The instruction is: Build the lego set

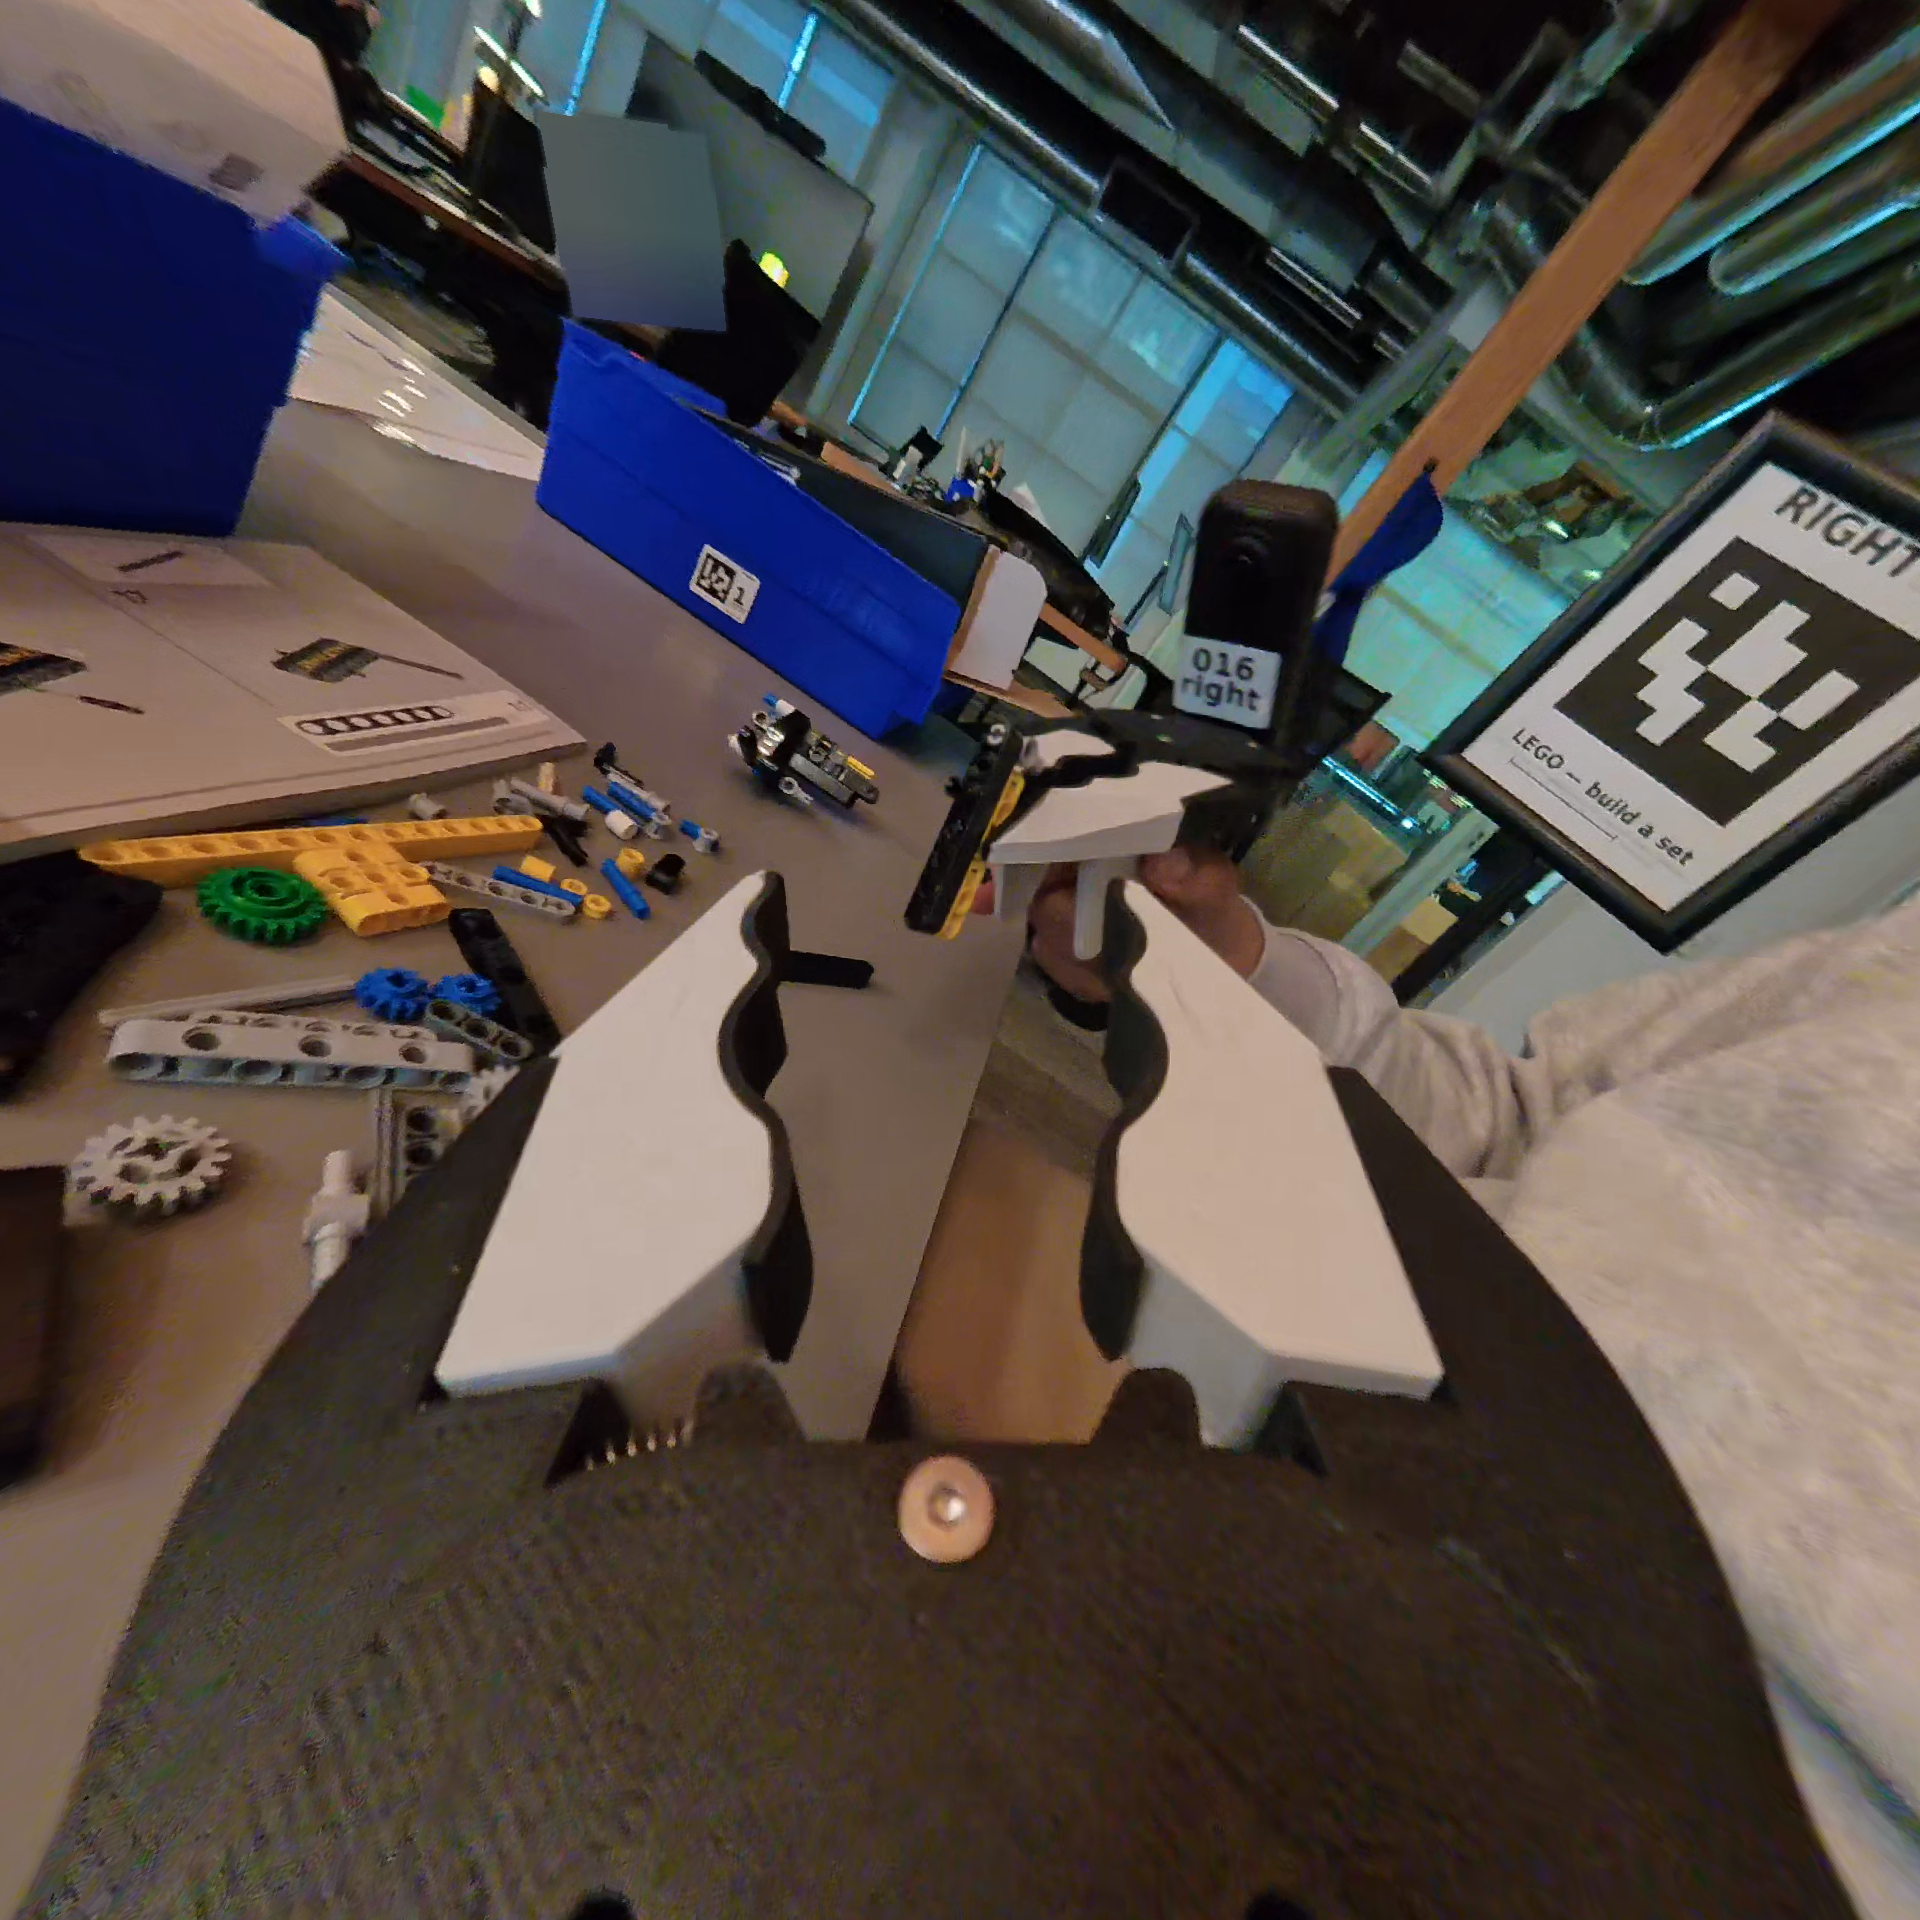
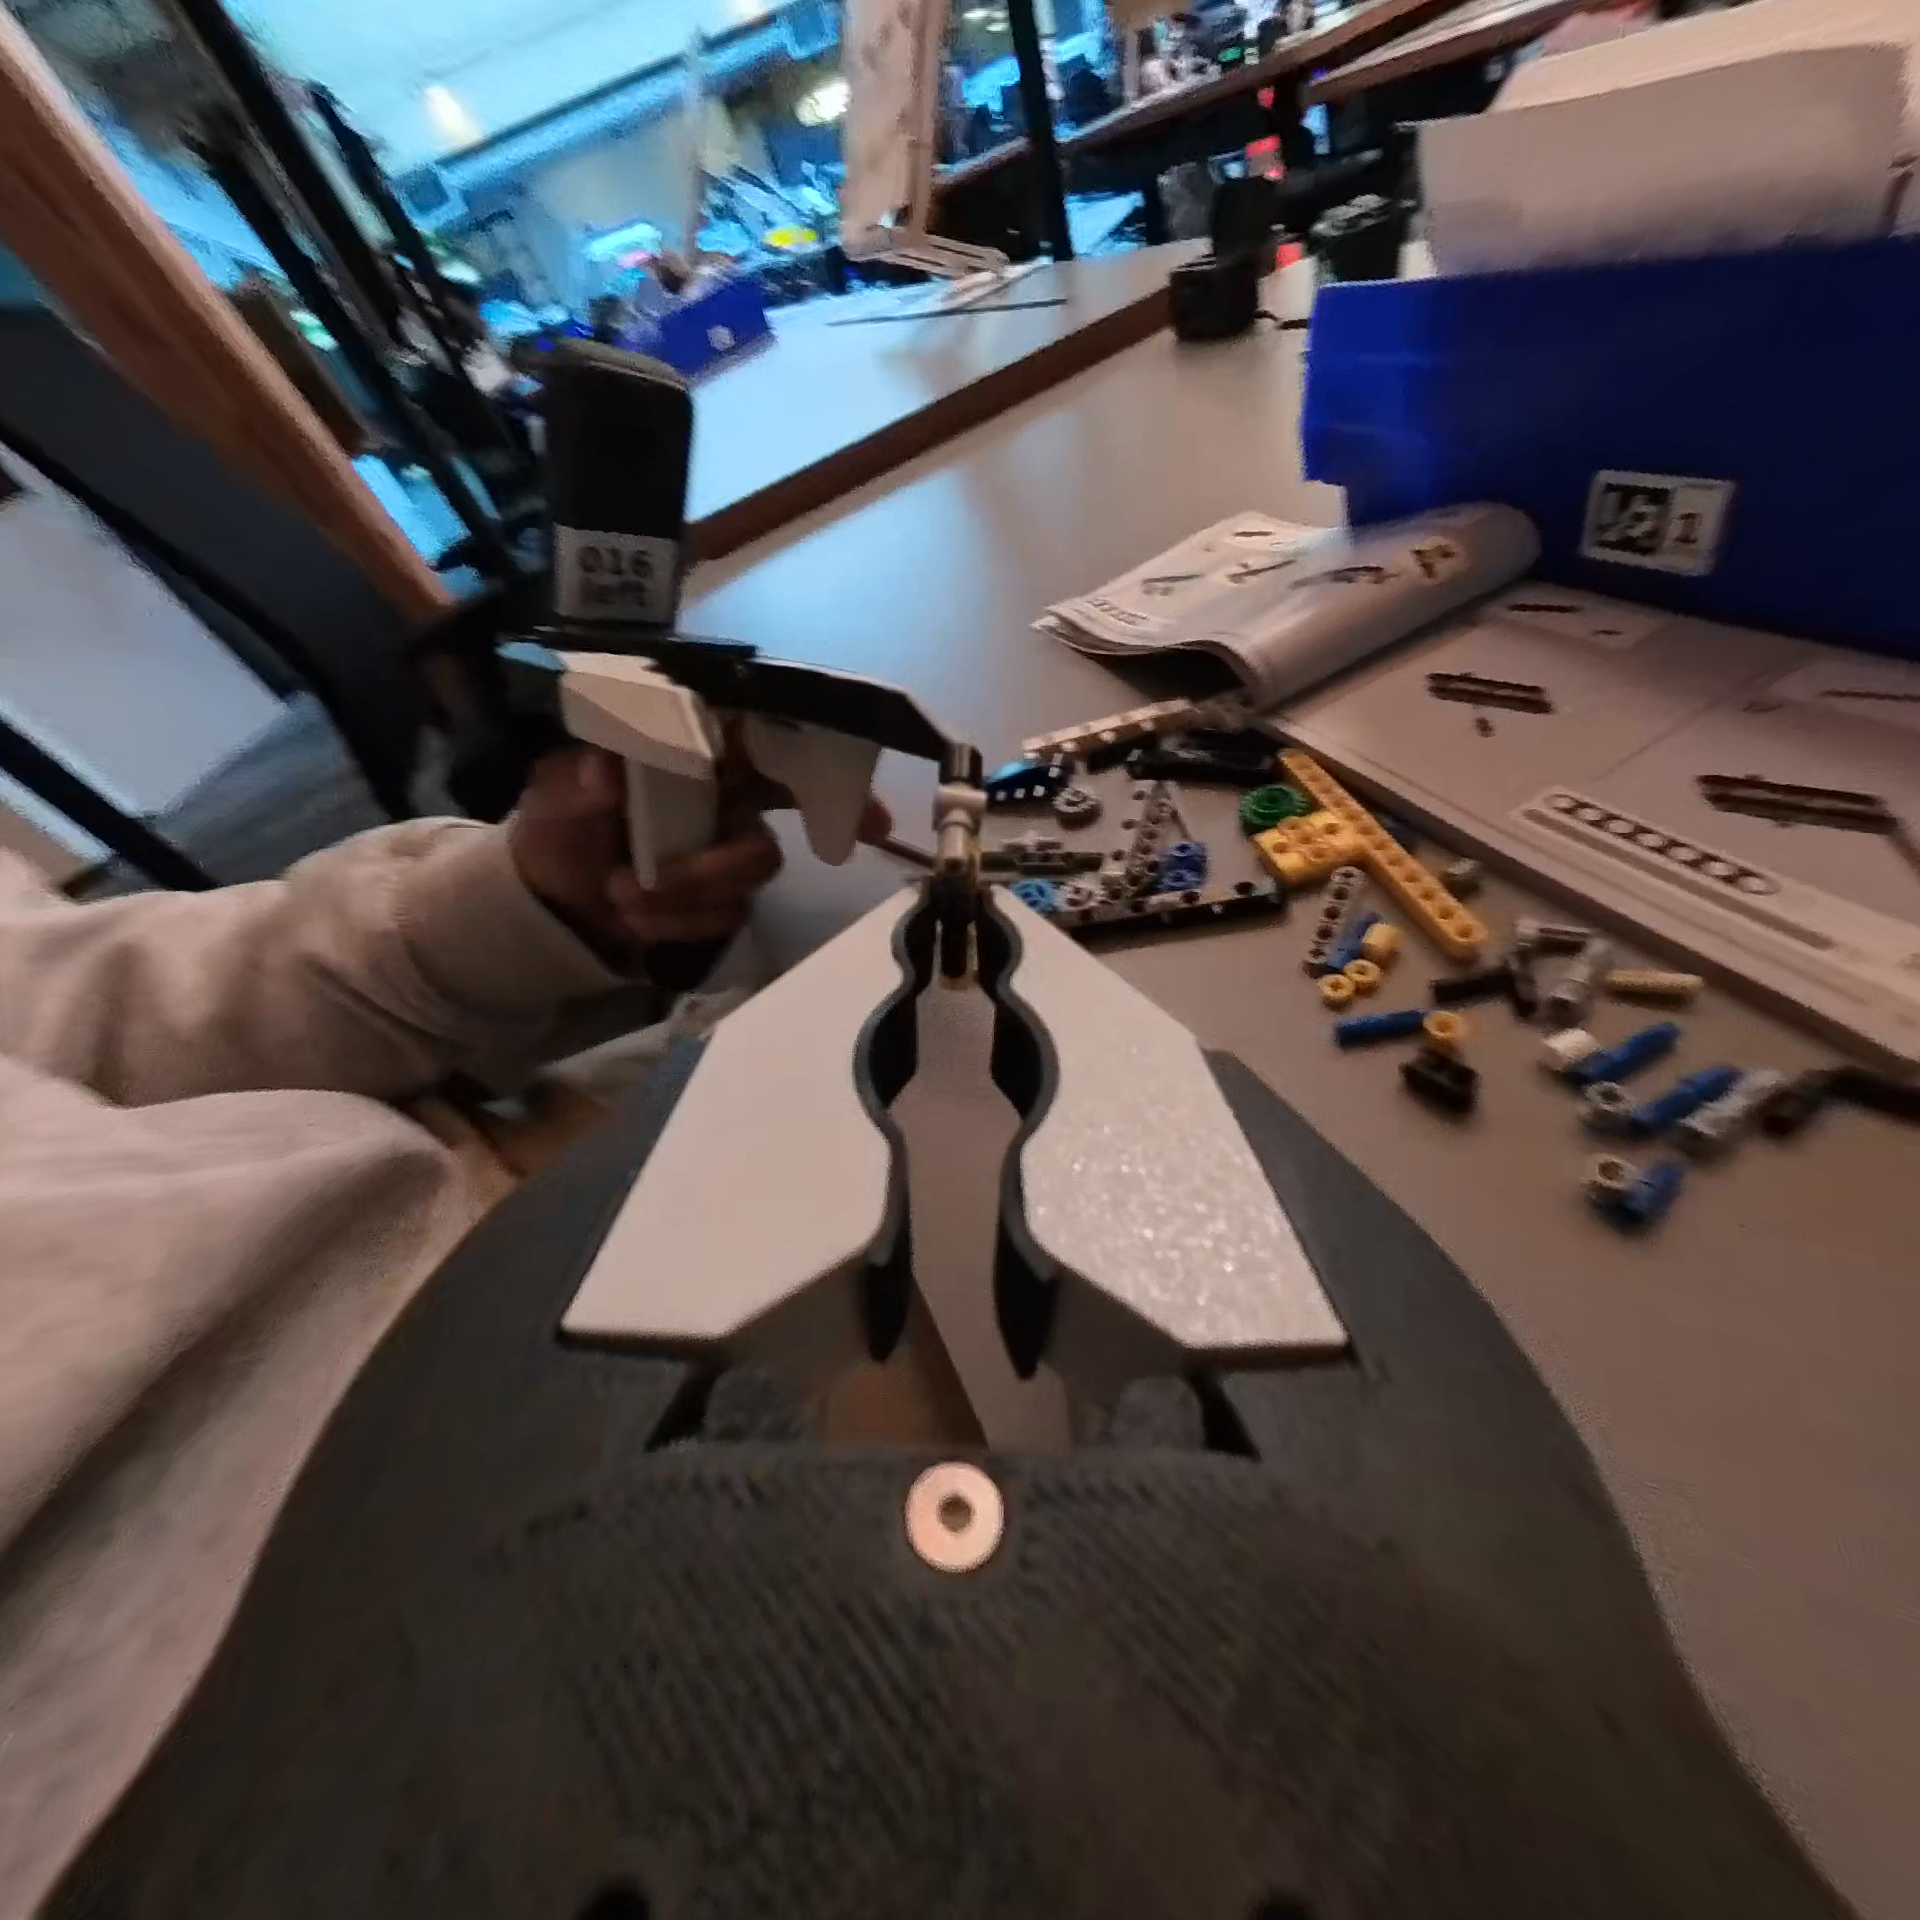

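1. My left gripper (image 1: 940, 914) has its jaws spread with nothing between them, above the edge of the grey table (image 1: 665, 665).
2. My right gripper (image 2: 954, 914) pinches a black and yellow lego assembly (image 1: 964, 836) at the tips; in the right wrist view only its thin end (image 2: 958, 831) shows, blurred.
3. Loose lego pieces (image 1: 436, 873) lie on the table beside the instruction booklet (image 1: 239, 665), which is cut off at the picture's border.
4. The blue bin (image 1: 748, 561) stands behind them.

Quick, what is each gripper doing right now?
Left gripper: open, holding nothing.
Right gripper: shut on a small black-and-yellow lego assembly, lifted above the table.
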Demonstrator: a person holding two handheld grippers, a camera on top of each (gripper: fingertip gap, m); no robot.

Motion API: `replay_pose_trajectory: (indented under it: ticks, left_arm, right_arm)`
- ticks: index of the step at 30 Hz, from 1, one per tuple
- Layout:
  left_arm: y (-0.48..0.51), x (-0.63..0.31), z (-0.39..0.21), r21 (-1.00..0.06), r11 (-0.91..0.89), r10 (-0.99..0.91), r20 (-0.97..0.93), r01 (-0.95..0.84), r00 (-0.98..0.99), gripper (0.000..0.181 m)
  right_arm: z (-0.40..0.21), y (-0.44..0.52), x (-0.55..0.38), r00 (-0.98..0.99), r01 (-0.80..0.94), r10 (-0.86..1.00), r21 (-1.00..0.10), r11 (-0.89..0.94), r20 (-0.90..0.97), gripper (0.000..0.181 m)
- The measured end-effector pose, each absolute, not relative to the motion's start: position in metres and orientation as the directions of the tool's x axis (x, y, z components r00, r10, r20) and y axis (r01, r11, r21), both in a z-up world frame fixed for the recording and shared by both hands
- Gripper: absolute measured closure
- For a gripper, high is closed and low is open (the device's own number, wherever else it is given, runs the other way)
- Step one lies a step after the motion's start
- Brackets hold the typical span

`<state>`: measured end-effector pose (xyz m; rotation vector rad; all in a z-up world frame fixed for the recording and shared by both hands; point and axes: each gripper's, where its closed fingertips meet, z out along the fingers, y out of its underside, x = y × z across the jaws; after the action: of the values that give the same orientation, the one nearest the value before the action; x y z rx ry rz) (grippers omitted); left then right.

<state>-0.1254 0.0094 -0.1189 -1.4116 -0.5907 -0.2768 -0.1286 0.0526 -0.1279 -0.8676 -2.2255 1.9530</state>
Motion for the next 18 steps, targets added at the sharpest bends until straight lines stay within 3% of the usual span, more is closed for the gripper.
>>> replay_pose_trajectory:
  ticks: [7, 18]
  left_arm:
    - [0.019, -0.116, -0.118, -0.785, 0.149, 0.038, 0.612, 0.602, 0.790, 0.127]
    - [0.040, -0.094, -0.135, -0.718, 0.007, -0.052, 0.695, 0.696, 0.717, 0.148]
  right_arm:
    - [-0.131, 0.035, -0.112, -0.874, 0.433, 0.257, -0.901, 0.030, -0.412, 0.176]
    - [-0.148, 0.029, -0.098, -0.861, 0.500, 0.166, -0.861, 0.092, -0.481, 0.176]
